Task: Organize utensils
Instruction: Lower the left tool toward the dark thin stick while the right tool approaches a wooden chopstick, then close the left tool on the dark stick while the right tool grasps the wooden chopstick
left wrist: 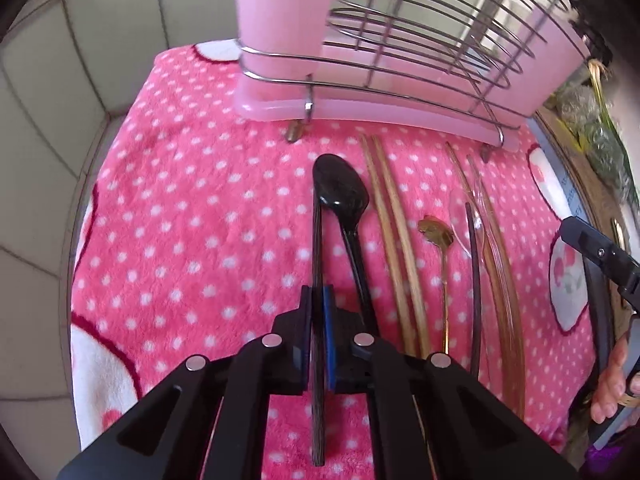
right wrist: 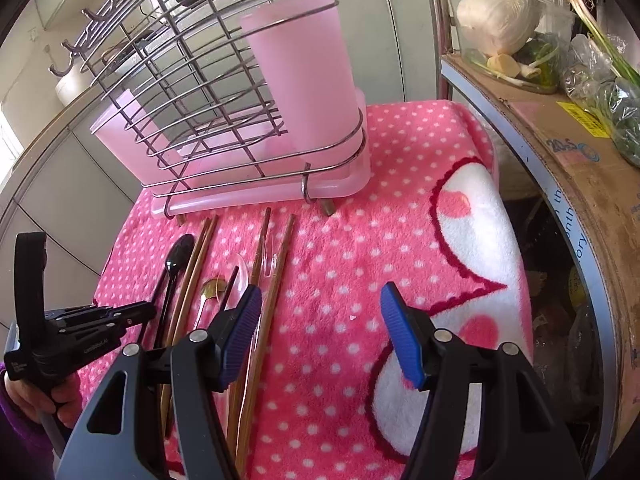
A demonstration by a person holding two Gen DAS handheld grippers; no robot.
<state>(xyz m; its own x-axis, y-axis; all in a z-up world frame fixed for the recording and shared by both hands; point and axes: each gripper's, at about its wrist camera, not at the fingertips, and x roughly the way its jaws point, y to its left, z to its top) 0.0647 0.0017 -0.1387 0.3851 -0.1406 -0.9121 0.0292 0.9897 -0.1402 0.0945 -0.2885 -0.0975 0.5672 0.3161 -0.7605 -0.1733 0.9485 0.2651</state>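
Observation:
My left gripper (left wrist: 318, 300) is shut on a dark chopstick (left wrist: 318, 380) that lies lengthwise on the pink dotted blanket (left wrist: 180, 220). Its far end touches the bowl of a black spoon (left wrist: 340, 192). To the right lie a pair of light wooden chopsticks (left wrist: 394, 240), a gold spoon (left wrist: 436, 232), a second dark chopstick (left wrist: 474, 280) and brown chopsticks (left wrist: 500, 300) with clear plastic cutlery. My right gripper (right wrist: 320, 290) hangs open over bare blanket, right of the utensil row. The left gripper (right wrist: 151, 312) shows low at the row's left side.
A wire rack (right wrist: 200, 92) with a tall pink cup (right wrist: 308, 72) and a pink drip tray (left wrist: 360, 108) stands at the blanket's far edge. A cardboard box (right wrist: 560, 140) with a cabbage (right wrist: 496, 12) and greens borders the right. Tiled wall (left wrist: 60, 100) lies left.

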